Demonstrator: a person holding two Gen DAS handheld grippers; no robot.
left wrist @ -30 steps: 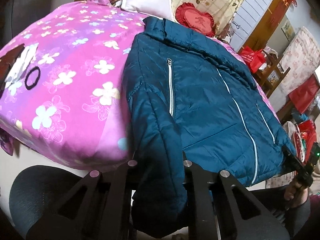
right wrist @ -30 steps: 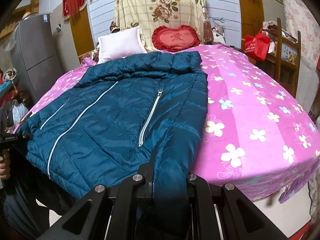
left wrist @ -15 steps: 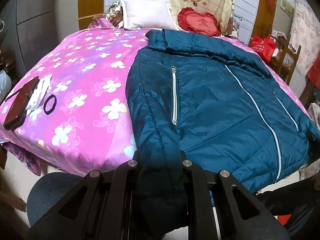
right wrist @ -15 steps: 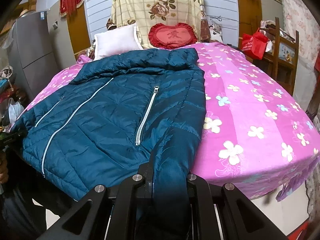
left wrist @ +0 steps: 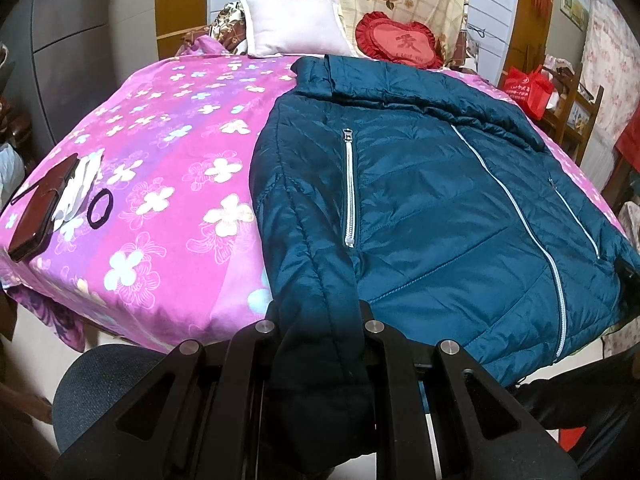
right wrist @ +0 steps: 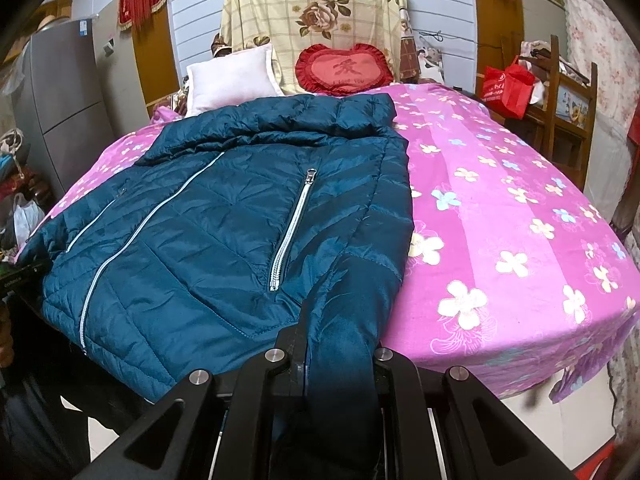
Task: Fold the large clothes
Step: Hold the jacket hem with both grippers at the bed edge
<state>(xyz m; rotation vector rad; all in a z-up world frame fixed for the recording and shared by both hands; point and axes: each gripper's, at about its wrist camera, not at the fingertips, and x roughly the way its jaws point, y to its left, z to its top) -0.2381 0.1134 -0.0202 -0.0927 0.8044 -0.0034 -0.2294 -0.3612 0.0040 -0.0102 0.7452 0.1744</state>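
Note:
A teal quilted jacket [left wrist: 432, 208] lies front up on a pink flowered bedspread [left wrist: 168, 184], zipped, collar toward the pillows. Its left sleeve runs off the near bed edge, and my left gripper [left wrist: 318, 320] is shut on that sleeve's cuff end. In the right wrist view the same jacket [right wrist: 208, 240] spreads to the left, and my right gripper [right wrist: 334, 344] is shut on the other sleeve, which hangs down between its fingers. Both cuffs are hidden behind the gripper bodies.
A white pillow [left wrist: 294, 26] and a red heart cushion [left wrist: 398, 42] lie at the bed's head. A brown wallet [left wrist: 40, 208], white cloth and a black hair tie [left wrist: 100, 208] rest near the left corner. A wooden chair with a red bag [right wrist: 508, 84] stands right of the bed.
The left wrist view has swung and levelled: the bed and jacket now sit upright in frame, and the wallet and hair tie have shifted right. The right gripper has stayed put. Both grips are unchanged.

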